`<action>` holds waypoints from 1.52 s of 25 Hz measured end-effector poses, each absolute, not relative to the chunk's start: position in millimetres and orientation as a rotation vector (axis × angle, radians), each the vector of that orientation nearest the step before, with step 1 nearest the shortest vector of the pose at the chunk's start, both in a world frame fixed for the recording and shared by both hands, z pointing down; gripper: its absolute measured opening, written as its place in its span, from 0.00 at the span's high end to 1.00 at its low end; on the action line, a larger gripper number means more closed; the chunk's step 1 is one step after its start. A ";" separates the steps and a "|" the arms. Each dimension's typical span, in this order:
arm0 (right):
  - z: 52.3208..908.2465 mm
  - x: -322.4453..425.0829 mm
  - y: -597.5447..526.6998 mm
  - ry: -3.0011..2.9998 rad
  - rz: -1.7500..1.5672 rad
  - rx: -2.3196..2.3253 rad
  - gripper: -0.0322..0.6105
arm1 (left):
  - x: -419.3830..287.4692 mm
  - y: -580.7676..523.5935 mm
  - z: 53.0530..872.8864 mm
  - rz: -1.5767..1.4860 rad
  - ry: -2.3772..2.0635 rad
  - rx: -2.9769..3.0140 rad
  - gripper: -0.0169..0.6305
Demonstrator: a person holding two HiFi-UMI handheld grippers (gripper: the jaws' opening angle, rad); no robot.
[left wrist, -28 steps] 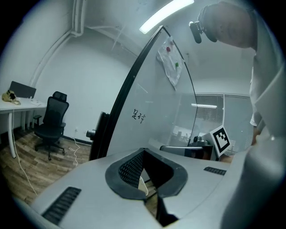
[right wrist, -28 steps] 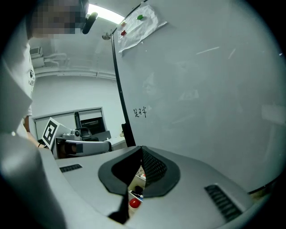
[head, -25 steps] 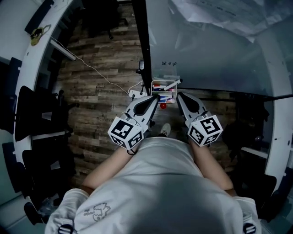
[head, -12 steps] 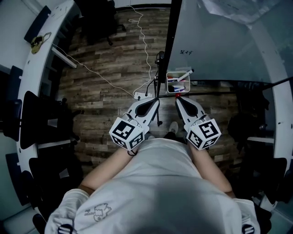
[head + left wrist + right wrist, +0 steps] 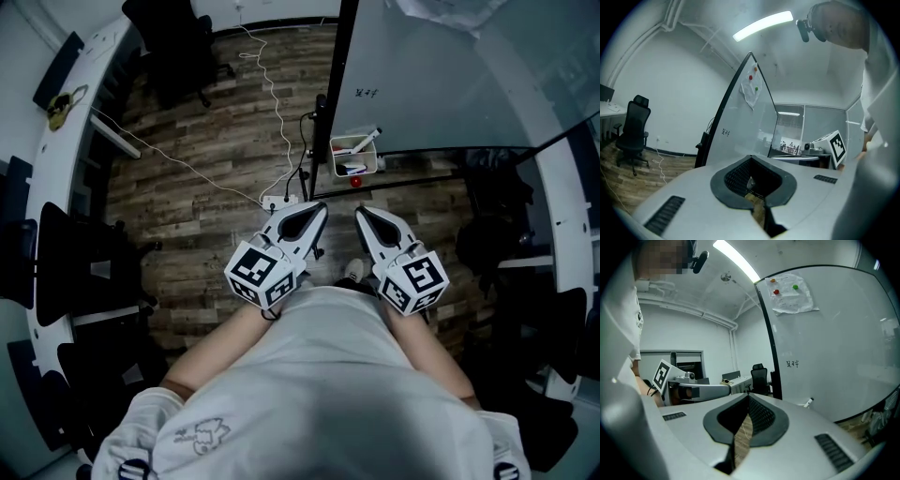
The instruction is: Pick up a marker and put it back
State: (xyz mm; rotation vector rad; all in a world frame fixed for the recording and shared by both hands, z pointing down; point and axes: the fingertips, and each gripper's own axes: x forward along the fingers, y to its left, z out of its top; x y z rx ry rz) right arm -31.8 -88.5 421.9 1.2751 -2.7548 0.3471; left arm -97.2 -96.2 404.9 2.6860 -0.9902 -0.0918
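White-barrelled marker (image 5: 362, 142) sits in the tray (image 5: 334, 160) on the whiteboard (image 5: 450, 75), well apart from your left gripper (image 5: 321, 207) and right gripper (image 5: 359, 212), both clenched on nothing, so reaching in without spreading them risks knocking it out.

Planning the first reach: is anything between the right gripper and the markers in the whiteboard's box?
Nothing visible does. The space between the right gripper and the markers in the box looks open.

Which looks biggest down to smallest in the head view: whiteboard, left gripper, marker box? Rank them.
1. Whiteboard, by far the largest.
2. Left gripper, though it sits much nearer the camera, which inflates it.
3. Marker box, the smallest.
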 end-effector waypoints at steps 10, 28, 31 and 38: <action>414.4 1.2 -46.7 -2.767 0.325 1.295 0.93 | -64.3 -60.4 394.1 -0.105 -0.984 2.716 0.97; 417.7 96.4 93.6 -2.838 0.317 1.146 0.93 | 29.4 96.6 417.0 -0.050 -1.096 2.697 0.97; 416.6 112.4 108.9 -2.846 0.327 1.147 0.93 | 38.9 115.9 421.4 -0.049 -1.103 2.677 0.97; 422.6 128.3 144.3 -2.840 0.327 1.132 0.93 | 51.3 149.0 426.0 -0.037 -1.115 2.659 0.97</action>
